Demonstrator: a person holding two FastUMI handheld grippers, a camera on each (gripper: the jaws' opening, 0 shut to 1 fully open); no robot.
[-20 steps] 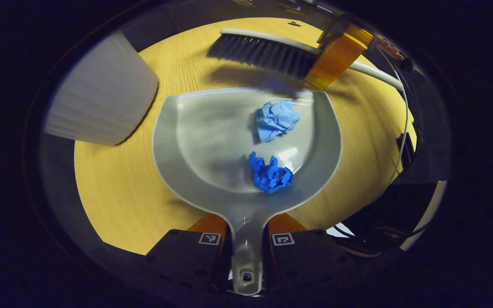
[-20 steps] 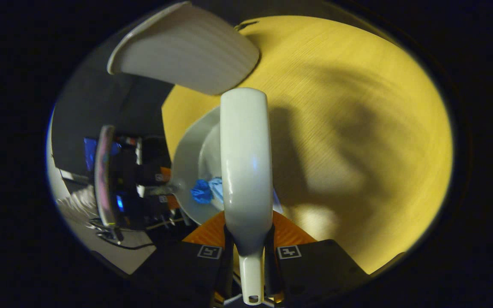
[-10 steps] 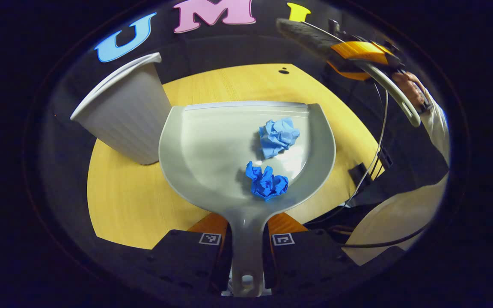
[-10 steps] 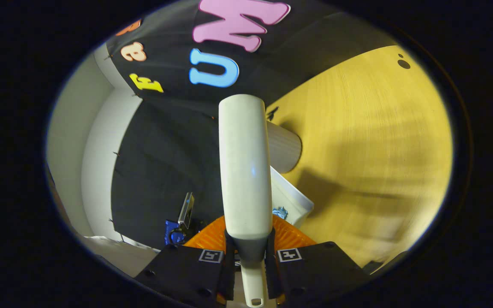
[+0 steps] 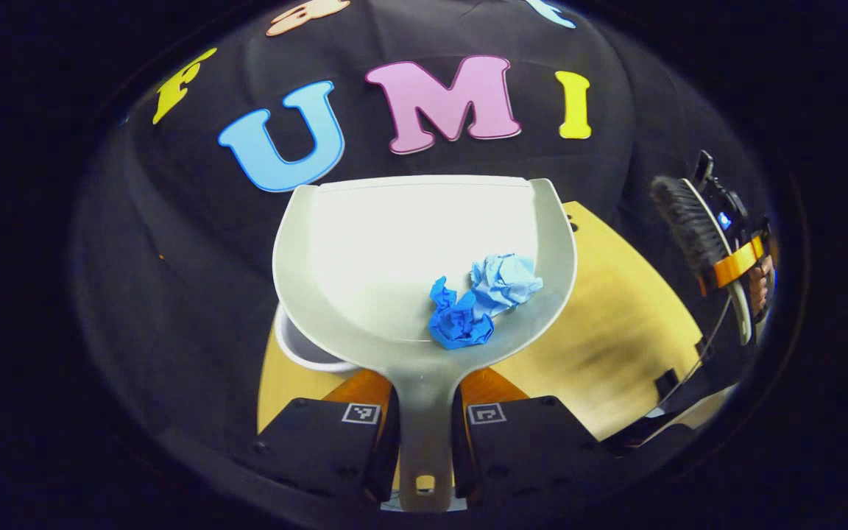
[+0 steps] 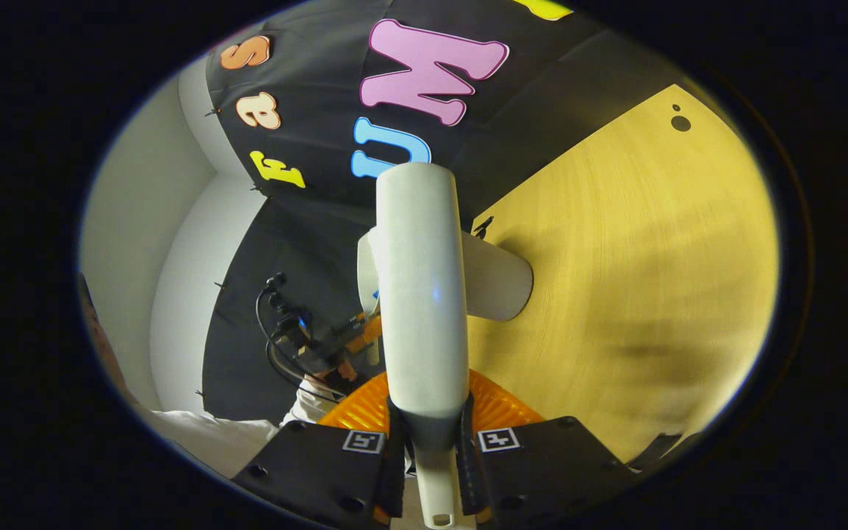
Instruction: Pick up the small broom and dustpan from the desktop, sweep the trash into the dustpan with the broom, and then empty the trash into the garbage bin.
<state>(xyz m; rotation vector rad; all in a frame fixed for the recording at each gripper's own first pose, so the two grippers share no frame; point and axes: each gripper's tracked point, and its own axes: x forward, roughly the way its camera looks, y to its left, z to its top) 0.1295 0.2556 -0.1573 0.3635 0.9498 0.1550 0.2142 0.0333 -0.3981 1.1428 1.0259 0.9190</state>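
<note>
In the left gripper view the bin [image 5: 306, 357] peeks out under the dustpan [image 5: 365, 250] at 7 o'clock, standing on the worktop [image 5: 615, 346]. The left gripper [image 5: 424, 434] has its fingers clamped on the dustpan's handle; the pan runs from 6 to 12 o'clock, two blue paper balls [image 5: 483, 298] lying near its handle end. In the right gripper view the right gripper [image 6: 424, 449] pinches the broom [image 6: 420, 294], its long axis pointing to 12 o'clock across the bin [image 6: 497, 283].

No readable text, labels or numbers.
</note>
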